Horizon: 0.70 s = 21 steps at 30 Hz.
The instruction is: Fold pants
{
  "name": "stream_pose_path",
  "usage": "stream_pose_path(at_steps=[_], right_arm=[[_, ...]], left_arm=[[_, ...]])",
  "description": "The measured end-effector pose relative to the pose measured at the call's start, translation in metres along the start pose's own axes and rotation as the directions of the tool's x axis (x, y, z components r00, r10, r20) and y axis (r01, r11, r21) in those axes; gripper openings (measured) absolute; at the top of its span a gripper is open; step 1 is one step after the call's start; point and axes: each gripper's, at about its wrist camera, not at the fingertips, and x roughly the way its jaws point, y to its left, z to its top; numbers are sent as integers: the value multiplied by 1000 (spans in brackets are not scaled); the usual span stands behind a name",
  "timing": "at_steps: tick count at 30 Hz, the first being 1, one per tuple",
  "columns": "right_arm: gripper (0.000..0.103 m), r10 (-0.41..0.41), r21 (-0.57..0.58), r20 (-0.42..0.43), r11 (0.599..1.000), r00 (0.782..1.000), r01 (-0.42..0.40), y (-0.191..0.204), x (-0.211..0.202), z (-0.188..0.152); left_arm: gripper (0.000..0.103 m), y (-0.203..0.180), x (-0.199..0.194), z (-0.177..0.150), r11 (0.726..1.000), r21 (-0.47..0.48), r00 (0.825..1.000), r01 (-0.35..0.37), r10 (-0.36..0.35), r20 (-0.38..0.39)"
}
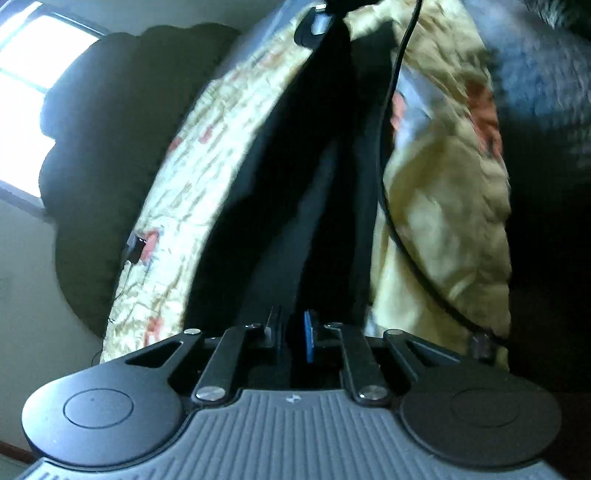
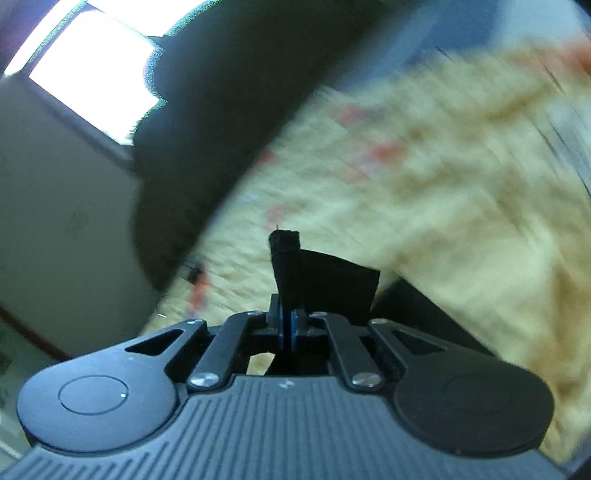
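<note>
The black pants [image 1: 317, 192] hang stretched in front of my left gripper [image 1: 293, 332], whose jaws are closed on the dark fabric. At the far top of the left wrist view the other gripper [image 1: 317, 22] holds the cloth's far end. In the right wrist view my right gripper [image 2: 287, 325] is shut on a black corner of the pants [image 2: 325, 280], which sticks up between the blue pads [image 2: 293, 332]. Both views are motion blurred.
A cream bedspread with red and green print [image 2: 424, 192] lies below. A dark headboard or cushion [image 1: 110, 147] stands by a bright window [image 2: 92, 70]. A black cable [image 1: 388, 147] runs across the left wrist view.
</note>
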Motion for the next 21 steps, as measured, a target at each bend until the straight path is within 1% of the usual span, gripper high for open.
stream_pose_path(at_steps=[2, 4, 6, 10, 11, 12, 14, 15, 17, 18, 19, 20, 21], right_arm=[[5, -20, 83, -23, 996, 1000, 22, -29, 0, -9], [5, -22, 137, -37, 990, 999, 27, -46, -1, -14], [5, -29, 143, -36, 989, 999, 34, -48, 0, -14], [5, -24, 98, -7, 995, 1000, 24, -32, -4, -9], [5, -27, 90, -8, 996, 1000, 27, -31, -5, -9], [6, -47, 91, -22, 995, 999, 49, -31, -6, -10], [12, -80, 98, -47, 992, 996, 84, -36, -8, -11], [17, -115, 85, -50, 989, 992, 119, -37, -11, -10], [23, -167, 58, -19, 984, 986, 168, -38, -23, -7], [32, -199, 30, 9, 980, 980, 198, -35, -30, -3], [38, -252, -8, 55, 968, 966, 253, -30, -40, 1], [45, -289, -51, 105, 954, 952, 295, -24, -48, 4], [47, -304, -93, 151, 943, 940, 320, -16, -55, 9]], left_arm=[[11, -3, 1, -1, 1000, 15, 1000, -5, 5, -3], [11, 1, 2, -1, 1000, -4, 1000, 0, 0, -11], [11, 3, 5, 0, 1000, -7, 1000, -8, 8, -17], [11, 5, 12, -2, 1000, -16, 1000, -1, 1, -21], [11, 6, 11, -3, 1000, -17, 1000, 1, -1, -17], [11, 6, 12, -3, 1000, -17, 1000, 3, -3, -14], [11, 6, 13, -3, 1000, -21, 1000, 9, -9, -9], [11, 7, 12, -3, 1000, -22, 1000, 12, -12, -8], [11, 7, 12, -3, 1000, -20, 1000, 12, -12, -5], [11, 6, 12, -3, 1000, -18, 1000, 12, -12, -4], [11, 6, 12, -3, 1000, -16, 1000, 12, -12, -2], [11, 6, 12, -3, 1000, -17, 1000, 13, -13, 0], [11, 6, 12, -4, 1000, -19, 1000, 14, -14, 1]])
